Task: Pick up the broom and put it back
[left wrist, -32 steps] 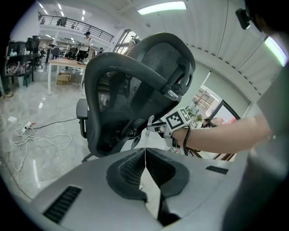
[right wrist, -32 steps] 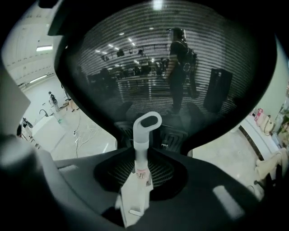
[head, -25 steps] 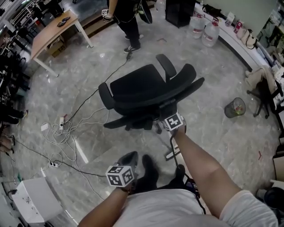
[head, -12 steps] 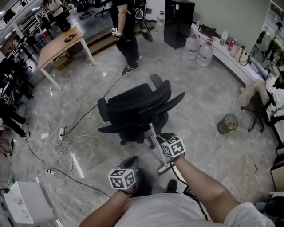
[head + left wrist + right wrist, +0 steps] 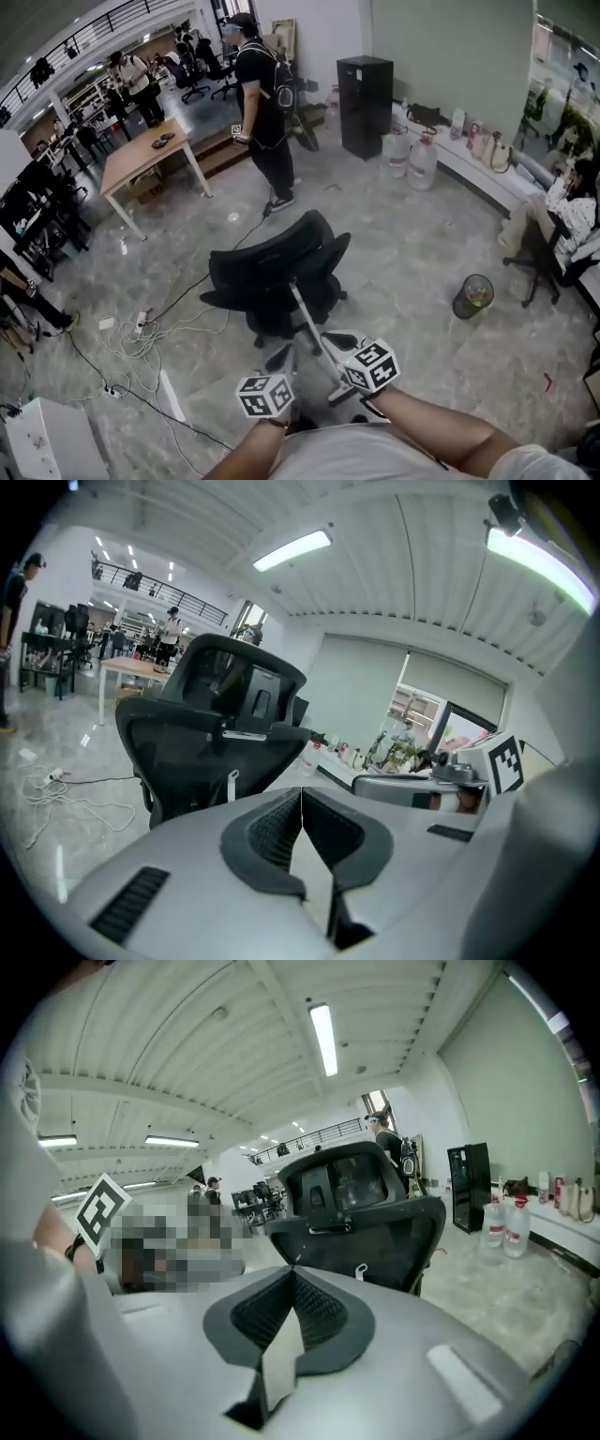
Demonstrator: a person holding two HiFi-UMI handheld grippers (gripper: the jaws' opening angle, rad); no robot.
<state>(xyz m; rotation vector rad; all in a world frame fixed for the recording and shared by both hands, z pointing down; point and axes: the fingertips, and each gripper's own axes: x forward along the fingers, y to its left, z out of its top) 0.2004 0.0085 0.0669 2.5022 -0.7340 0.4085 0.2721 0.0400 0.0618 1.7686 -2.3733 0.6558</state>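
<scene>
White cables (image 5: 131, 323) sprawl at 9 o'clock. The left gripper (image 5: 301, 797) is closed and empty. The pale long-handled broom (image 5: 309, 323) slants up to the black mesh office chair (image 5: 272, 262) at 12 o'clock, just left of the right gripper (image 5: 292, 1274), also closed on nothing. A wire waste bin (image 5: 472, 295) stands at 3 o'clock.

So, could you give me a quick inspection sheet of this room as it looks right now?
Surface: shiny grey stone floor.
Job's things: thin pale stick by the office chair, maybe the broom's handle; cannot tell.
Clutter: office chair, bin, water jugs.
Grippers: left gripper shut, nothing between its jaws; right gripper shut, nothing between its jaws.
Cables: white cords tangled on the floor at left.
Surroundings: wooden table, black cabinet, person standing.
</scene>
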